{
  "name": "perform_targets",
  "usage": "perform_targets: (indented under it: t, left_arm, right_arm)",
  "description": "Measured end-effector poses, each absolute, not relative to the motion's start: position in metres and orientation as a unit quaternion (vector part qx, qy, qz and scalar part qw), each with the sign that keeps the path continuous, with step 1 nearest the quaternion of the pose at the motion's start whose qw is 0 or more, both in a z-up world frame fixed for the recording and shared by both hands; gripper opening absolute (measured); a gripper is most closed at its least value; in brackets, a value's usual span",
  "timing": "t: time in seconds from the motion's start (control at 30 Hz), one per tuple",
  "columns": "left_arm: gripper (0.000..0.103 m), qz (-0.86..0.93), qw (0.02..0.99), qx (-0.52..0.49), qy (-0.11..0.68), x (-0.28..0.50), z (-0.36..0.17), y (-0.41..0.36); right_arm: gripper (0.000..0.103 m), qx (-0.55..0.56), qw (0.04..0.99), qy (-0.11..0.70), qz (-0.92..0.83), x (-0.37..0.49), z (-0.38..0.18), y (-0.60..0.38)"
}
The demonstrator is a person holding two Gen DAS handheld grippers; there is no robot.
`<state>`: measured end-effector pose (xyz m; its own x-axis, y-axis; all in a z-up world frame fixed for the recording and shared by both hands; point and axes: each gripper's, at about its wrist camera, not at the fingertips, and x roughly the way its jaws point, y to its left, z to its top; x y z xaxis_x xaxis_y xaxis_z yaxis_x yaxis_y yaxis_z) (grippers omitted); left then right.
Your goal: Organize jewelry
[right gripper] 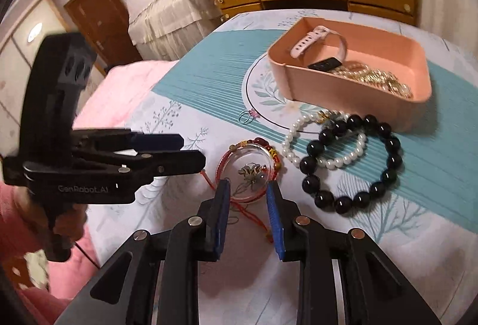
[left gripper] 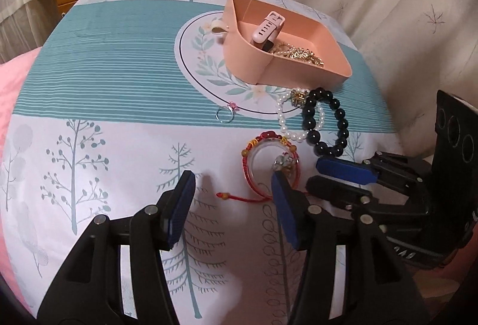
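We see the red cord bracelet (right gripper: 249,172) lying on the bed (left gripper: 98,77), near its front edge, just in front of the pearl bracelet (right gripper: 301,142) and black bead bracelet (right gripper: 355,160). Our right gripper (right gripper: 247,195) has its jaws partly open astride it, not pressing. Our left gripper (left gripper: 233,187) has its jaws half open and empty, one pad by the charm. The pink tray (left gripper: 316,68) sits farther back.
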<state>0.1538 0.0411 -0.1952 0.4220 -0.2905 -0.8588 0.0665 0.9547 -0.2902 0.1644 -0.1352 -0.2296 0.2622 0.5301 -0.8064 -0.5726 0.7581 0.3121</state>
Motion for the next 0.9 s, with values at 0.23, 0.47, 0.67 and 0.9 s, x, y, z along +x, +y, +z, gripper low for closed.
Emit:
perform_targets:
  t: [0.23, 0.47, 0.67, 0.9]
  left_arm:
    - [0.050, -0.109, 0.837, -0.110, 0.524, 0.154, -0.198, 0.043]
    - [0.050, -0.113, 0.838, -0.113, 0.521, 0.155, -0.199, 0.043]
    - [0.050, -0.122, 0.843, -0.117, 0.511, 0.158, -0.196, 0.043]
    - [0.025, -0.163, 0.838, -0.099, 0.512, 0.161, -0.196, 0.031]
  right_arm:
    - [0.026, -0.083, 0.798, 0.483, 0.350, 0.167, -0.242, -0.110]
    - [0.017, -0.139, 0.805, 0.463, 0.344, 0.167, -0.244, -0.096]
    - [0.016, -0.169, 0.801, 0.453, 0.354, 0.166, -0.244, -0.093]
    - [0.016, -0.161, 0.808, 0.438, 0.360, 0.160, -0.241, -0.106]
